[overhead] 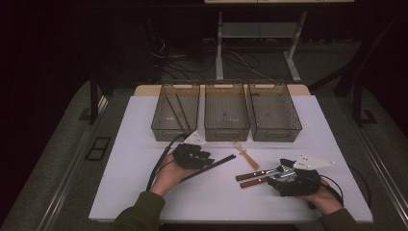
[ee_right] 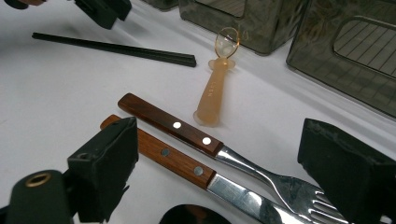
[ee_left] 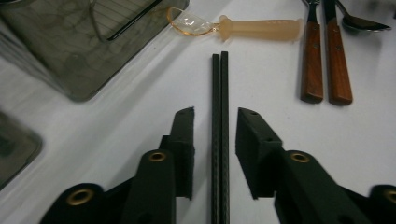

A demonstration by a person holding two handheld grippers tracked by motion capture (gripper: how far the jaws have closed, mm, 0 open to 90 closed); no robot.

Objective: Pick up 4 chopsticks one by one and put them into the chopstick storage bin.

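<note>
Two black chopsticks (ee_left: 220, 93) lie side by side on the white table (overhead: 144, 192), running between the jaws of my left gripper (ee_left: 215, 114). A thin gap shows on each side, so the pads do not press them. In the high view that gripper (overhead: 210, 159) sits left of centre over the chopsticks (overhead: 221, 162). My right gripper (ee_right: 219, 130) stands wide open around a wood-handled fork (ee_right: 173, 125) and knife (ee_right: 168, 156) lying flat. A metal spoon's bowl (ee_right: 191, 215) shows below them.
A small spoon with a peach handle and clear bowl (overhead: 246, 156) lies between the grippers. Three smoky plastic bins (overhead: 173, 134) (overhead: 226, 134) (overhead: 276, 134) stand in a row behind. The left bin holds another pair of black chopsticks (overhead: 175, 110).
</note>
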